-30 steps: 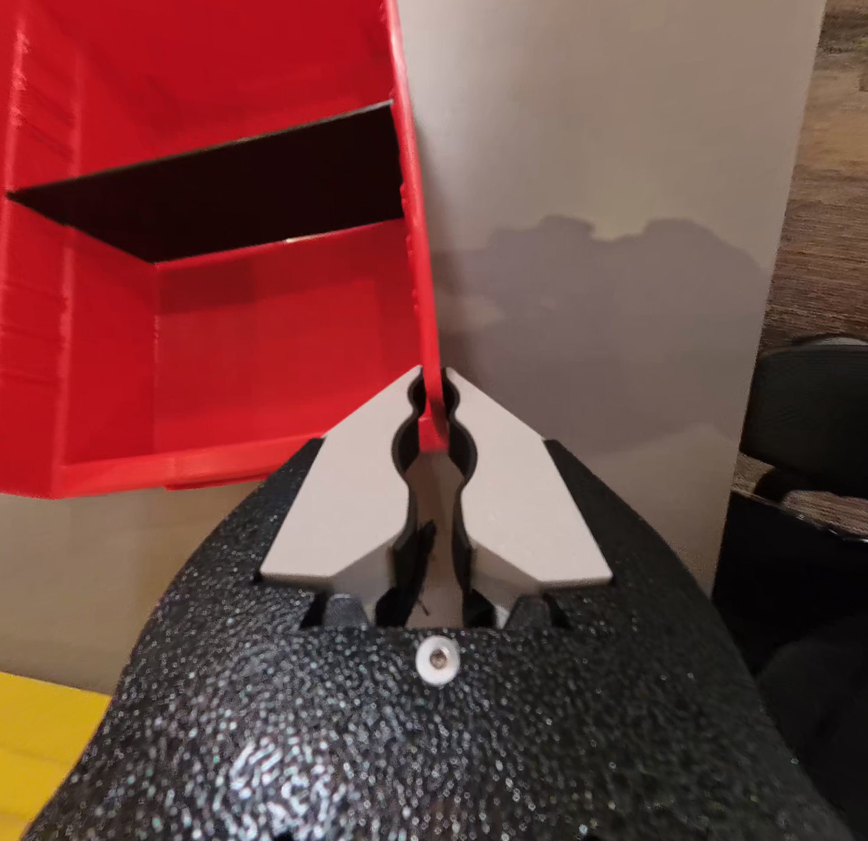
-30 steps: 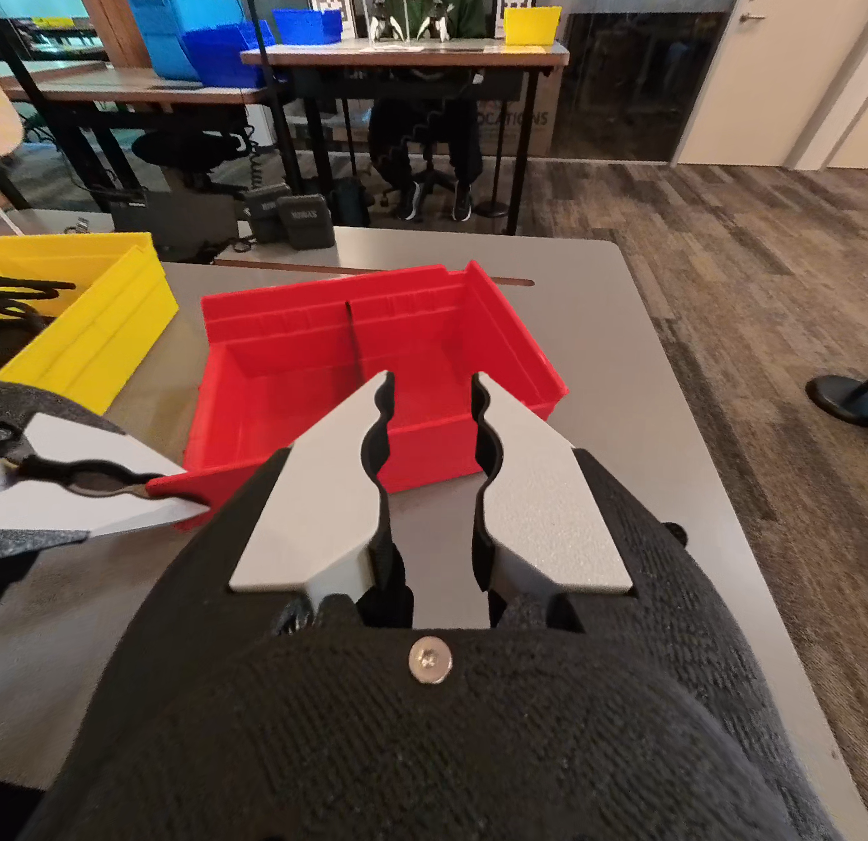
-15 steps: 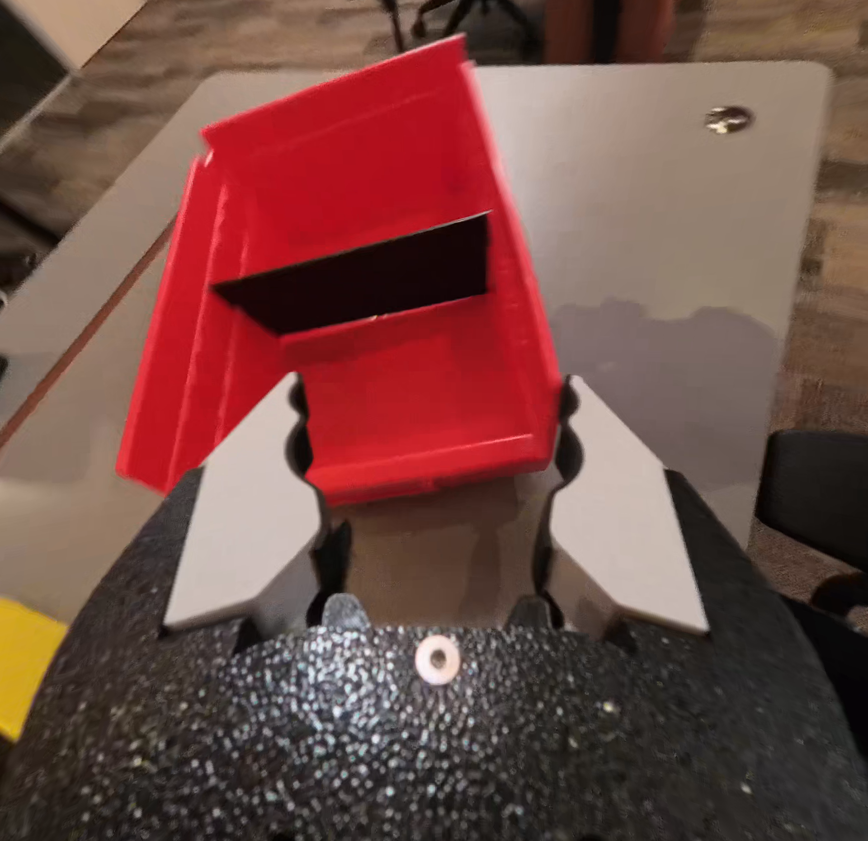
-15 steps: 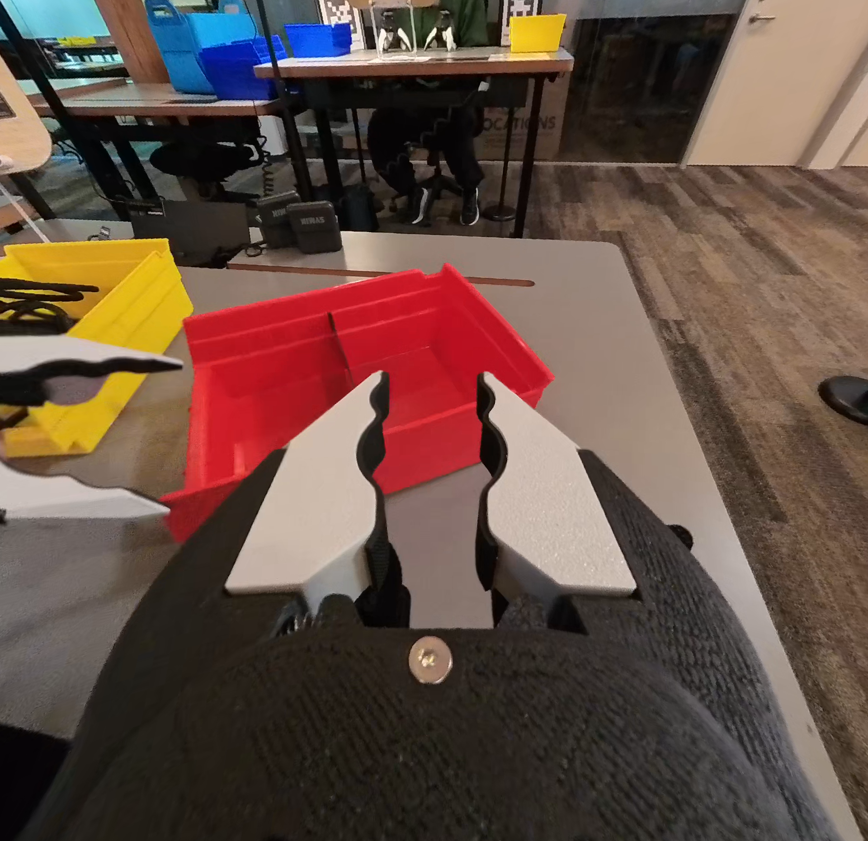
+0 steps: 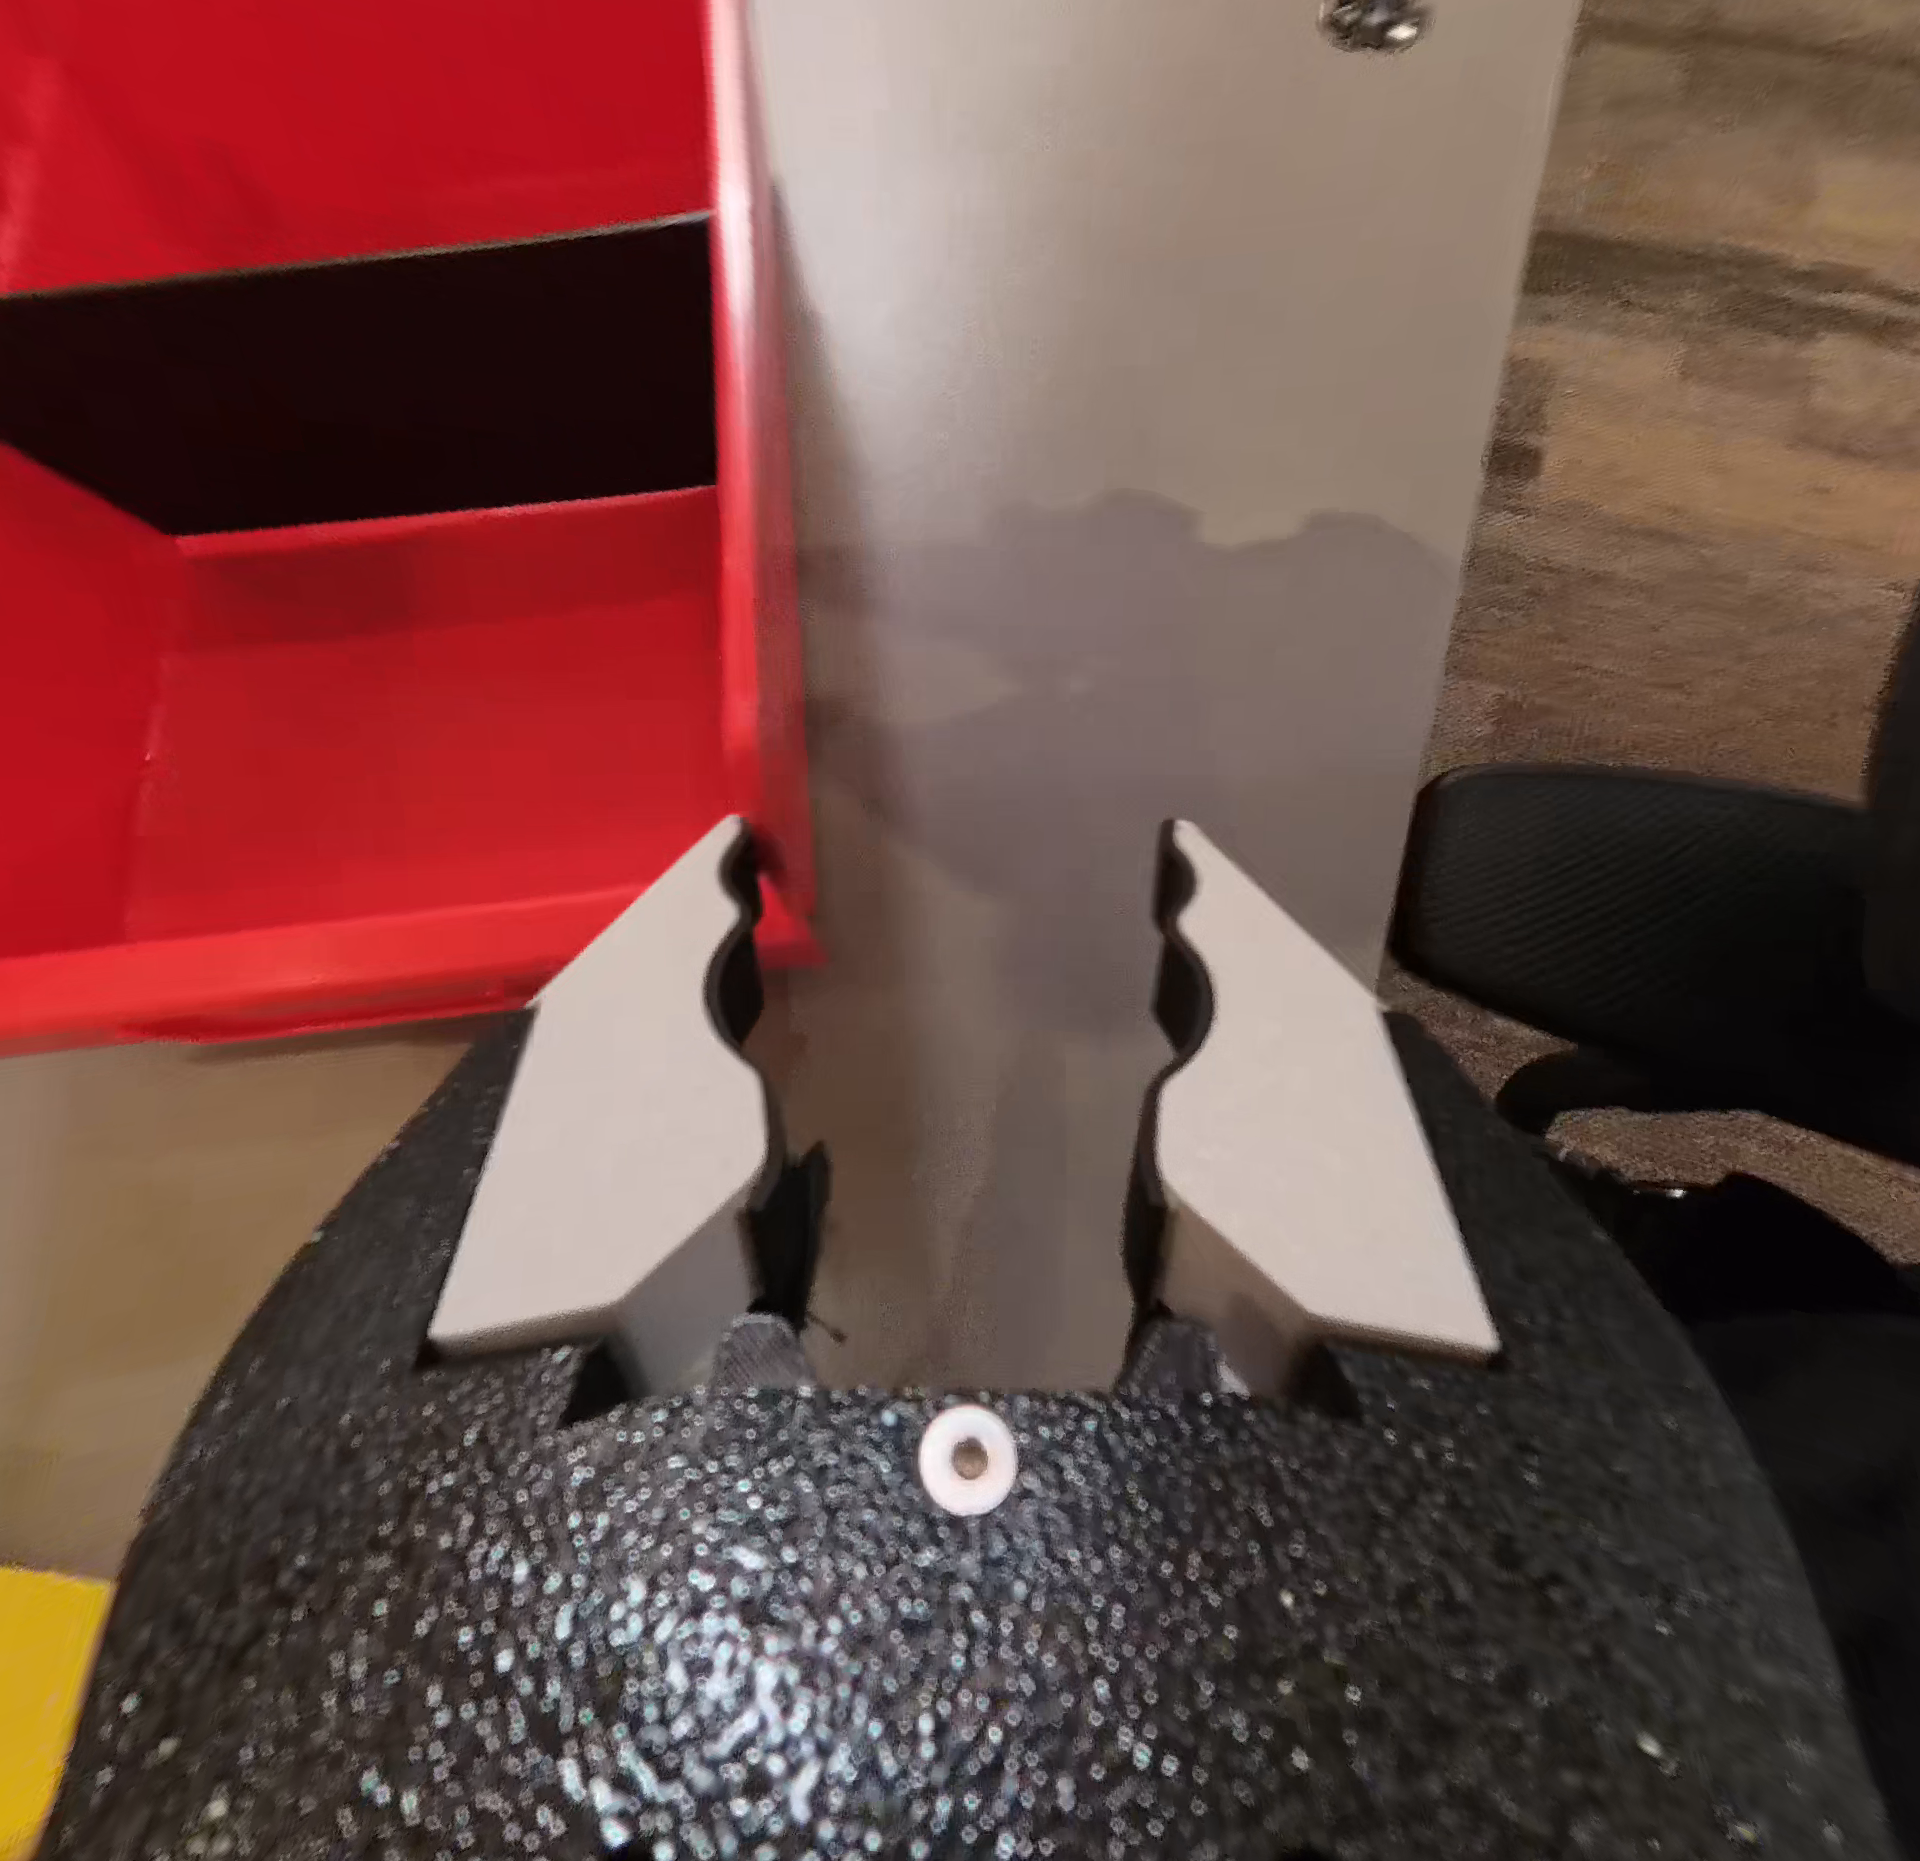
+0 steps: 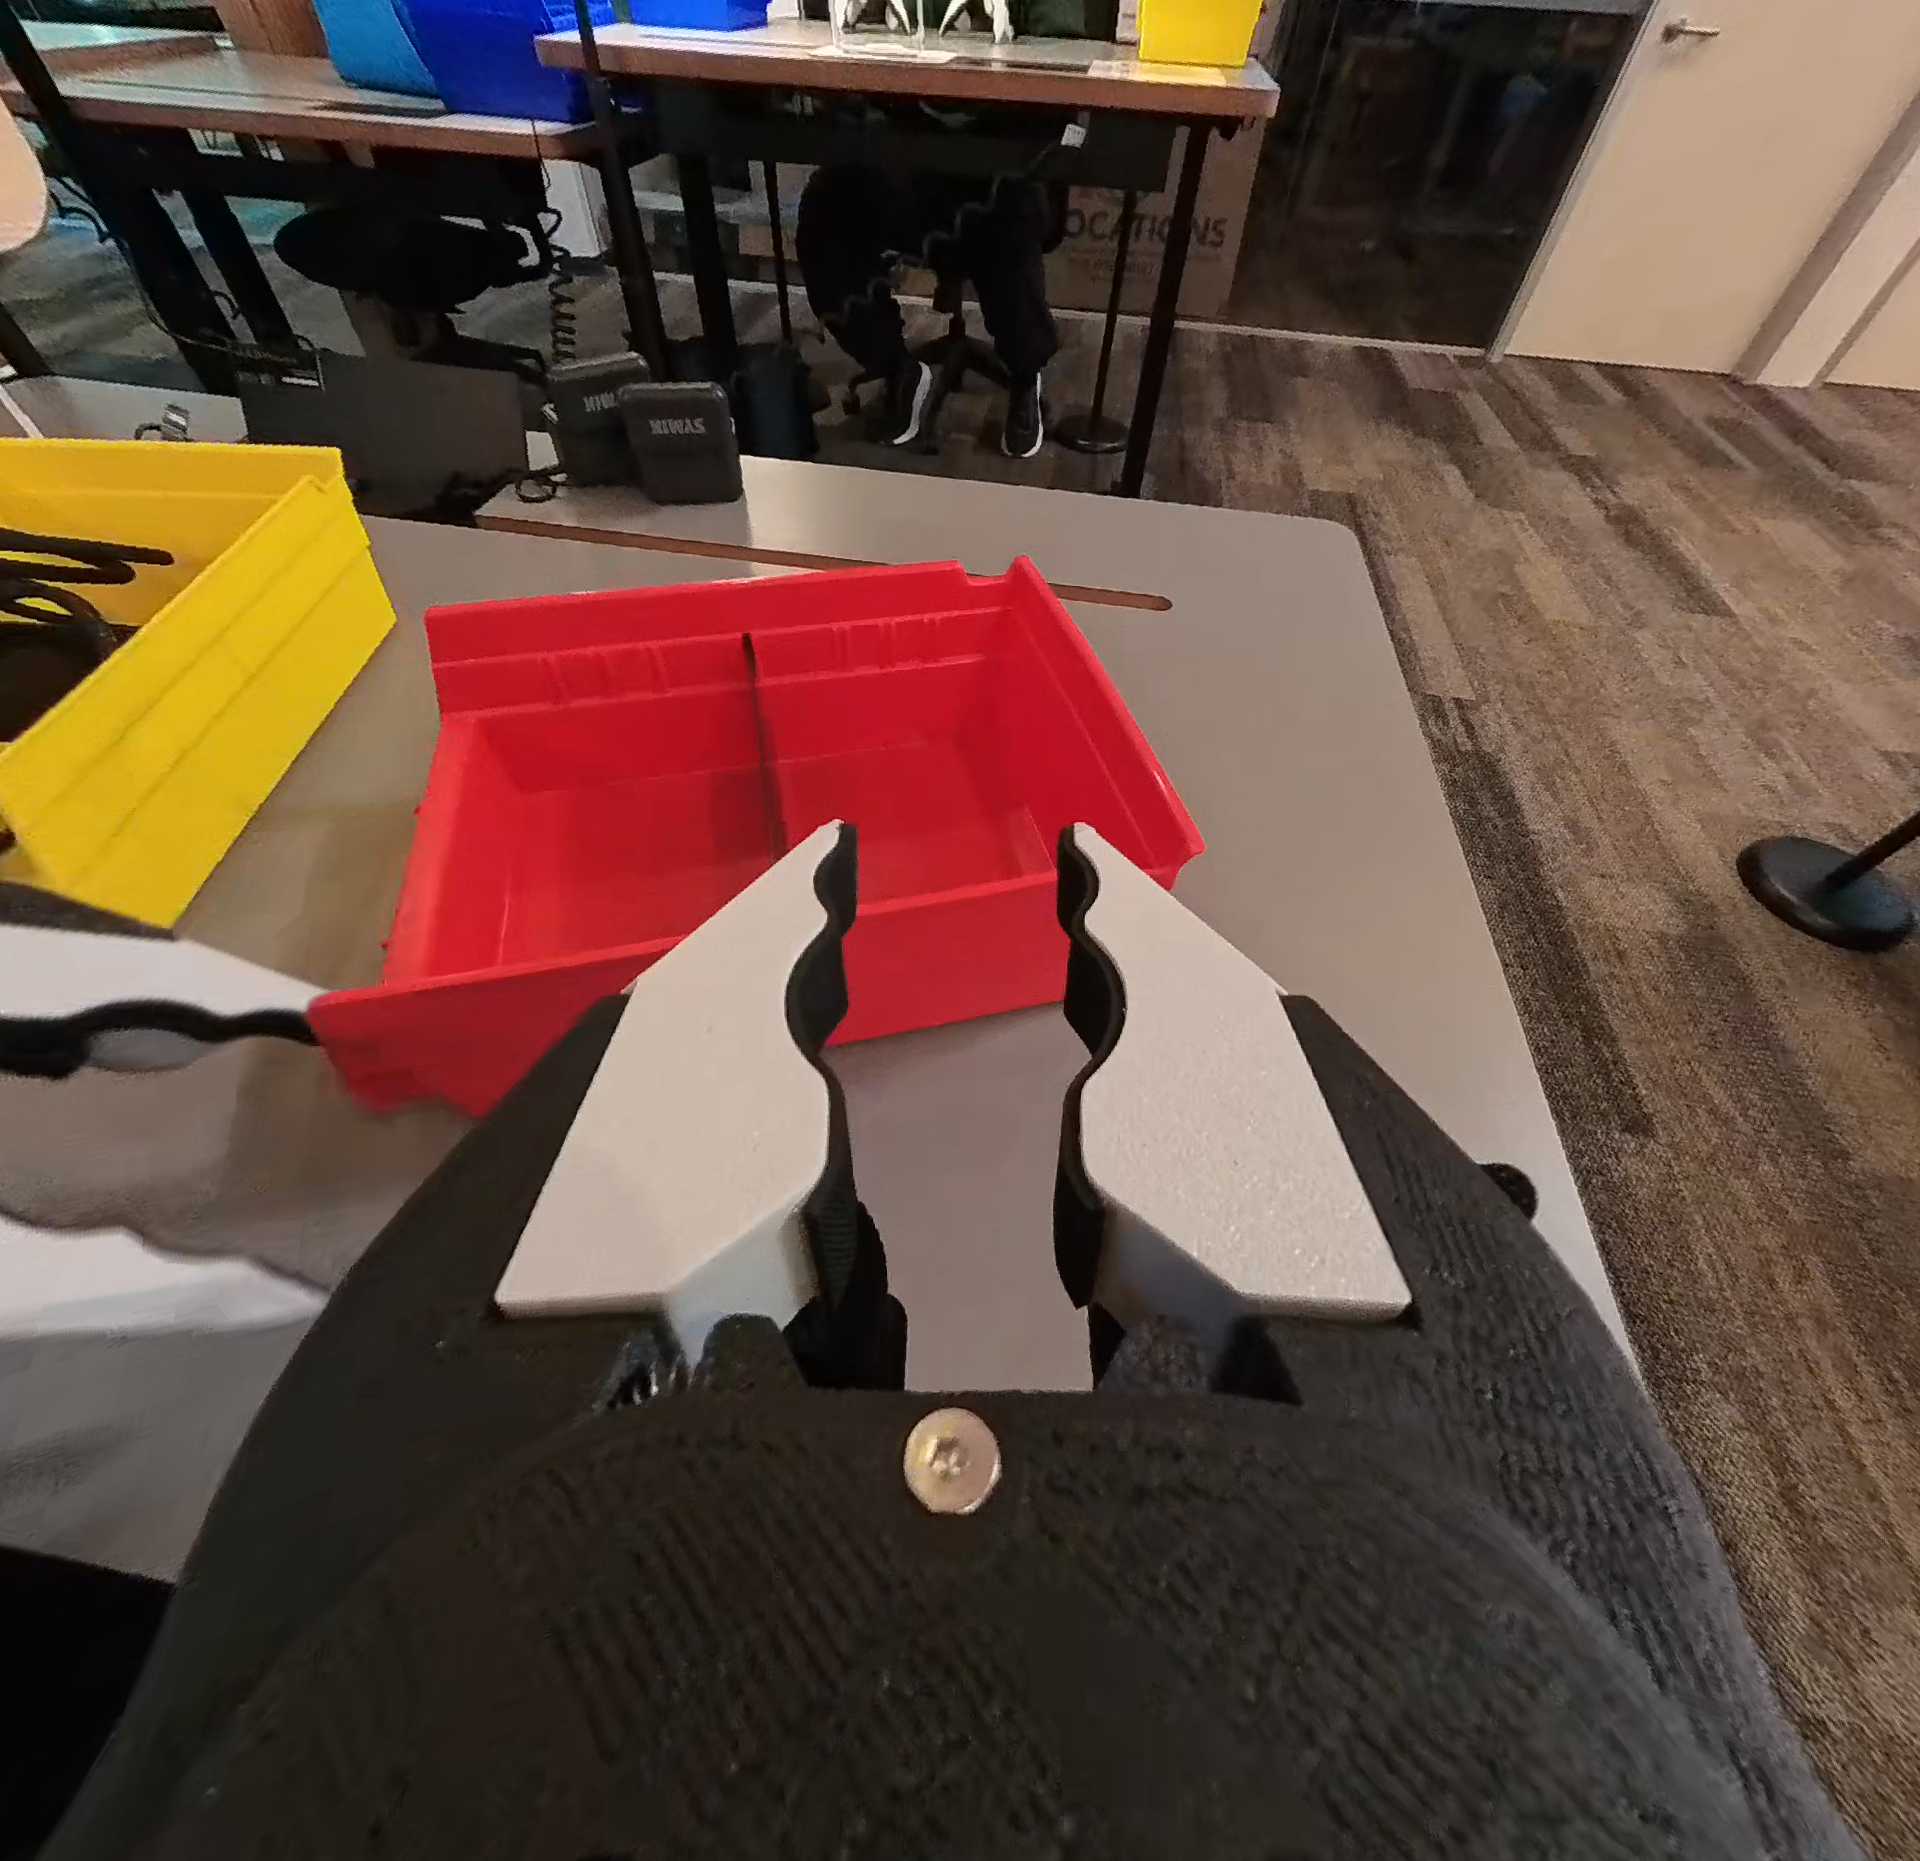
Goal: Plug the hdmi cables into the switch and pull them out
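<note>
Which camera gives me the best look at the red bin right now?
The right wrist view: the whole red bin shows on the table, both compartments and the black divider in sight. The left wrist view shows only one blurred end of the bin, cropped at the frame edge.

A grey table (image 6: 1299, 731) with rounded corners carries two open bins. The red bin (image 6: 790, 803) sits near the middle, set at a slight angle, a thin dark divider (image 6: 764, 741) splitting it into two compartments. Well to its left stands a yellow bin (image 6: 208, 648), apart from the red one, with black cables (image 6: 62, 575) lying inside. A narrow brown slot (image 6: 831, 564) runs across the far part of the tabletop, just behind the red bin.
</note>
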A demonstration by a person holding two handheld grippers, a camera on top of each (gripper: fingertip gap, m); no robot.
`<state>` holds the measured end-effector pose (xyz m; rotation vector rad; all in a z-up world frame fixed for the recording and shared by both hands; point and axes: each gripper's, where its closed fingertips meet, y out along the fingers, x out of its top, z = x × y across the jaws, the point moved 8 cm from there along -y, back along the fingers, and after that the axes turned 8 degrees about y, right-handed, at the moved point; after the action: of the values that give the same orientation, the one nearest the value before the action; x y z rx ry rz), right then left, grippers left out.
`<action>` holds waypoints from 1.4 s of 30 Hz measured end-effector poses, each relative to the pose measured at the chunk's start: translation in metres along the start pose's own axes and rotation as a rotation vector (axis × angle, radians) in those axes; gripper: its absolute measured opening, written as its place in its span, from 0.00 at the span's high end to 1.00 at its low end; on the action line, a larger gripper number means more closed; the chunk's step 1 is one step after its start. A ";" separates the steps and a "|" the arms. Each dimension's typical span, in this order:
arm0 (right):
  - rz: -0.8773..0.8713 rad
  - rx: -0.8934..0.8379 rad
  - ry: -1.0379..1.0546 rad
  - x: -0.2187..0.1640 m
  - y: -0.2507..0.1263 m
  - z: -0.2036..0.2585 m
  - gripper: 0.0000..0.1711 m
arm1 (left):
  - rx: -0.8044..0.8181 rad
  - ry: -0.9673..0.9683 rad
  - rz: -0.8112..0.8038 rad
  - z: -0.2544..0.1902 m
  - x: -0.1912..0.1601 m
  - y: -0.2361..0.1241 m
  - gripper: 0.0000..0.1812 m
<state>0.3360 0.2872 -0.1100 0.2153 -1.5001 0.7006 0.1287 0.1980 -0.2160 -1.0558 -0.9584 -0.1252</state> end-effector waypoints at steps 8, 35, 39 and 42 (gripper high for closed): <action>-0.005 0.022 -0.029 0.002 -0.002 0.005 0.78 | 0.046 0.275 -0.122 -0.034 0.023 -0.009 0.61; 0.413 -0.105 -0.190 -0.057 0.053 -0.021 0.65 | 0.287 -0.188 -0.087 0.063 0.001 0.022 0.54; 0.406 -0.129 -0.202 -0.056 0.051 -0.024 0.65 | 0.294 -0.182 -0.077 0.066 0.005 0.028 0.54; 0.392 -0.158 -0.256 -0.048 0.043 -0.018 0.65 | 0.306 -0.183 -0.086 0.067 0.004 0.024 0.54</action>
<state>0.3318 0.3171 -0.1702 -0.1194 -1.8602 0.8835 0.1027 0.2644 -0.2202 -0.7531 -1.1481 0.0475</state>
